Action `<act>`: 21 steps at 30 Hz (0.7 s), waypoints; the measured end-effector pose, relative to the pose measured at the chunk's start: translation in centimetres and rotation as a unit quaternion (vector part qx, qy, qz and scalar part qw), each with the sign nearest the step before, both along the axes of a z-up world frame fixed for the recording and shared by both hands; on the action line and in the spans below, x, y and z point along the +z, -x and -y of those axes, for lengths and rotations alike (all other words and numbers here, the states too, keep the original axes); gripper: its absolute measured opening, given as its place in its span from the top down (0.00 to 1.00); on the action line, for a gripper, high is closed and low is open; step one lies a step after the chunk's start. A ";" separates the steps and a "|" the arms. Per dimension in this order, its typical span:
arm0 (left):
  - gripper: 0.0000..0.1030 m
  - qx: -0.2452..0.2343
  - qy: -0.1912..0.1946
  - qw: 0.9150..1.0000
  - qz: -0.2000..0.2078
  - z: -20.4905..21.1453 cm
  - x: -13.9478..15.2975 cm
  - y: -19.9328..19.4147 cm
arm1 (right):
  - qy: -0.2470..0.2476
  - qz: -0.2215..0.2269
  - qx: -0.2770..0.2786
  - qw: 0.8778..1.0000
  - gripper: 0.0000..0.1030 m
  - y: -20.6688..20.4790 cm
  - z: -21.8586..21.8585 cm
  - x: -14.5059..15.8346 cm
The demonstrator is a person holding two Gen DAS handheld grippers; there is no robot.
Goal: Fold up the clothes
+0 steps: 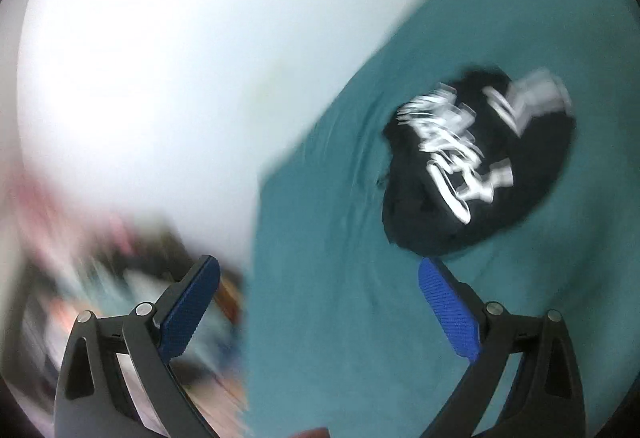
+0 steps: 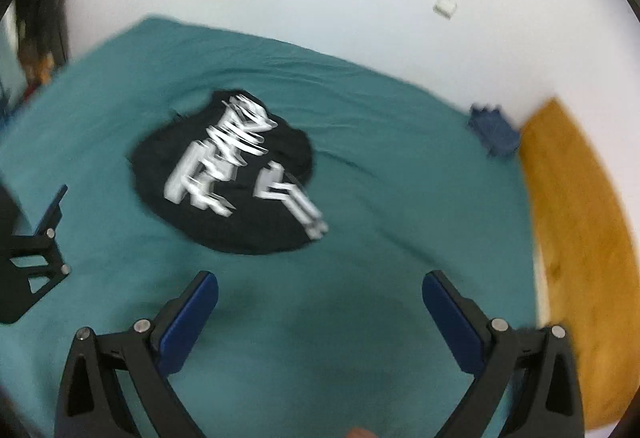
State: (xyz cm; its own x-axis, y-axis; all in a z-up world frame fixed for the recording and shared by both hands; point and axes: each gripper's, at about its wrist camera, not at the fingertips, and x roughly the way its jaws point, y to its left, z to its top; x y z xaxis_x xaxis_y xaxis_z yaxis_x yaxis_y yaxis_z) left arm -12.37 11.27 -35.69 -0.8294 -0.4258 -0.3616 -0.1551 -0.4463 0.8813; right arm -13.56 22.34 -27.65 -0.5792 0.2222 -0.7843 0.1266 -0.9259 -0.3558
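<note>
Teal-sheeted bed against white wall: right claw and left claw both spread wide, empty, above sheet. Just ahead lies black printed garment, bunched in a heap. Looks soft, light, limp; prob. best pinched at an edge w/ both claws.

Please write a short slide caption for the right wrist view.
Open right gripper above teal sheet, facing a bunched black garment with white print.

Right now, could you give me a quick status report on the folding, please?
Left claw open, empty. Right claw open, empty. Black printed garment bunched on teal sheet, untouched. Small blue item at sheet's far corner, clear of it.
</note>
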 end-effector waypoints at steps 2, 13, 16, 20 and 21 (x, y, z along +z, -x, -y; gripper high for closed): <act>0.02 -0.076 0.056 0.996 0.001 -2.6 -5.5 -0.4 | -0.034 -0.005 0.010 0.999 0.00 0.3 -1.0 -2.6; 0.00 -0.247 0.186 0.951 0.020 -14.1 -23.4 7.4 | -0.055 0.014 -0.058 0.997 0.00 2.2 -7.7 -9.3; 0.00 -0.249 0.193 0.949 0.035 -15.3 -24.4 9.9 | -0.038 0.008 -0.079 0.996 0.00 2.4 -9.5 -9.4; 0.12 -0.250 0.201 0.945 0.056 -16.8 -25.7 13.3 | -0.029 0.014 -0.106 0.994 0.00 3.0 -10.5 -9.9; 0.61 -0.251 0.203 0.945 0.061 -17.1 -26.0 14.1 | -0.030 0.016 -0.112 0.993 0.00 3.2 -10.5 -10.0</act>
